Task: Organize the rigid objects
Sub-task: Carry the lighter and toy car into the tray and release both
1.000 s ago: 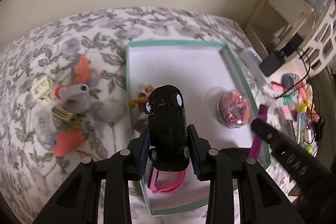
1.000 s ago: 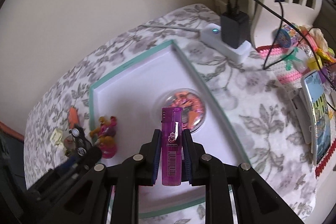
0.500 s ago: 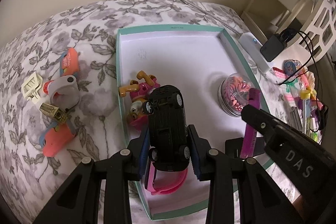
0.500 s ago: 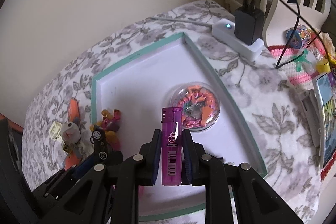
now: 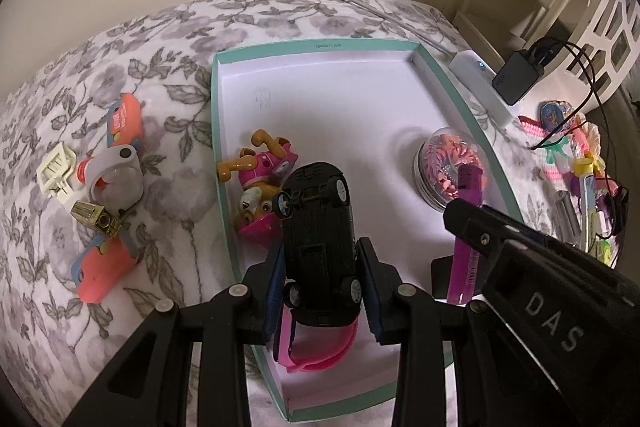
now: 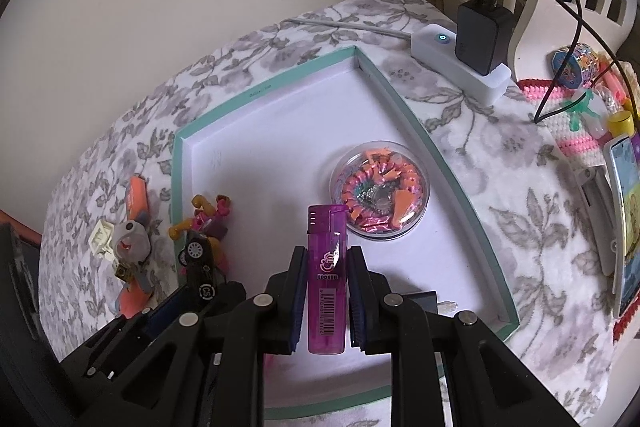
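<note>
L gripper (image 5: 320,287) is clamped on the black toy car (image 5: 318,247), belly-up, held over the near-left part of the teal-rimmed box (image 5: 316,46) — right above the pink wristband (image 5: 316,351) and just beside the pup figure (image 5: 260,183). R gripper (image 6: 322,299) is clenched on the purple lighter (image 6: 326,275), upright, over the box's middle, near the round clear case of hair ties (image 6: 380,189). Risks, as I judge: car dropped onto the band would rock or roll on its wheels & knock the figure; lighter let go upright would topple toward the round case; both grippers sit close — could collide w/ each other on release.
</note>
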{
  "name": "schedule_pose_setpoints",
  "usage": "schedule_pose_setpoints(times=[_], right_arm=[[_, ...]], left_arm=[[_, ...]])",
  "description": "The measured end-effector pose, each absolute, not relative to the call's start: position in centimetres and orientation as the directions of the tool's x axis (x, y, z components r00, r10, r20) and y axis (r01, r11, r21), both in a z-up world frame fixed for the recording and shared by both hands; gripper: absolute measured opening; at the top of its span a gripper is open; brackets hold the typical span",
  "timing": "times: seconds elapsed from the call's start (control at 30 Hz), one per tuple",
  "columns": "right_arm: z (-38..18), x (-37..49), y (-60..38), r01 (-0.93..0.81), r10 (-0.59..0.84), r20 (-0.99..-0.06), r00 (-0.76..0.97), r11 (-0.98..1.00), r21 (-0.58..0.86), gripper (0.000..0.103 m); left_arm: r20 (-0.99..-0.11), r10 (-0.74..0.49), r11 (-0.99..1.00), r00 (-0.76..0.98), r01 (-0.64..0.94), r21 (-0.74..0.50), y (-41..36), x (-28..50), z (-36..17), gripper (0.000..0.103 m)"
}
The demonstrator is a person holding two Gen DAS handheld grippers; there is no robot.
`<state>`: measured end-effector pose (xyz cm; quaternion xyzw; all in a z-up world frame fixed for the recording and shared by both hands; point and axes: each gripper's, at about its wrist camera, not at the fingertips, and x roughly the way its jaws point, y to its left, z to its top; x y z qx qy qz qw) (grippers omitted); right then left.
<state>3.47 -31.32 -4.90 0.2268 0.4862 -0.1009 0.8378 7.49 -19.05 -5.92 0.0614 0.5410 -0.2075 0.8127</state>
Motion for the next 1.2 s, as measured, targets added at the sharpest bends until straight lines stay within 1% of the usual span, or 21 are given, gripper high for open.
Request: schedule_pose_setpoints(times=[0.37,0.47,0.53,0.67,0.7,0.73,0.8,0.87,1.0,1.07,1.13,1.2], right_arm=[[-5.1,3.8,-31.0,0.384,0.042,-0.869,0.492,0.886,0.26,0.022],[-5.0,3.8,-31.1,0.385,0.04,-0.869,0.494,0.886,0.26,0.022],[-4.9,3.7,-31.1,0.387,0.038,-0.868,0.495,0.885,0.259,0.022],[-4.5,3.6,-31.2,0.389,0.022,-0.863,0.506,0.887,0.25,0.022],[-4.4,3.6,-31.2,0.391,0.017,-0.862,0.507,0.887,0.247,0.022],[-4.3,3.5,-31.3,0.391,0.013,-0.86,0.509,0.887,0.245,0.023],[-4.1,3.4,-31.4,0.392,0.011,-0.858,0.513,0.887,0.245,0.023],[-3.7,3.3,-31.5,0.394,0.005,-0.852,0.524,0.885,0.248,0.028],[-2.7,3.0,-31.5,0.394,-0.015,-0.838,0.546,0.887,0.241,0.031],[-2.4,2.9,-31.5,0.398,-0.025,-0.832,0.554,0.886,0.239,0.038],[-2.2,2.8,-31.5,0.402,-0.032,-0.829,0.559,0.884,0.237,0.042],[-2.2,2.7,-31.6,0.406,-0.035,-0.828,0.56,0.883,0.237,0.043]], left_arm=[[-0.907,-0.258,0.914,0.332,0.389,-0.118,-18.9,7.6,-6.0,0.037],[-0.906,-0.259,0.917,0.335,0.379,-0.122,-18.7,7.7,-5.9,0.045],[-0.905,-0.261,0.919,0.337,0.372,-0.127,-18.5,7.8,-5.8,0.053],[-0.901,-0.264,0.922,0.345,0.366,-0.13,-18.5,7.8,-5.6,0.055],[-0.899,-0.263,0.922,0.349,0.366,-0.128,-18.5,7.8,-5.5,0.057],[-0.898,-0.262,0.922,0.353,0.366,-0.125,-18.4,7.8,-5.4,0.062],[-0.895,-0.263,0.923,0.36,0.365,-0.124,-18.4,7.9,-5.1,0.065],[-0.894,-0.263,0.924,0.362,0.362,-0.125,-18.2,8.0,-4.9,0.065],[-0.891,-0.256,0.93,0.375,0.346,-0.122,-17.6,8.3,-4.5,0.065],[-0.89,-0.245,0.936,0.385,0.334,-0.113,-17.2,8.5,-4.2,0.065],[-0.888,-0.229,0.943,0.398,0.318,-0.101,-16.7,8.7,-4.0,0.065],[-0.889,-0.217,0.949,0.404,0.301,-0.095,-16.1,9.0,-3.8,0.065]])
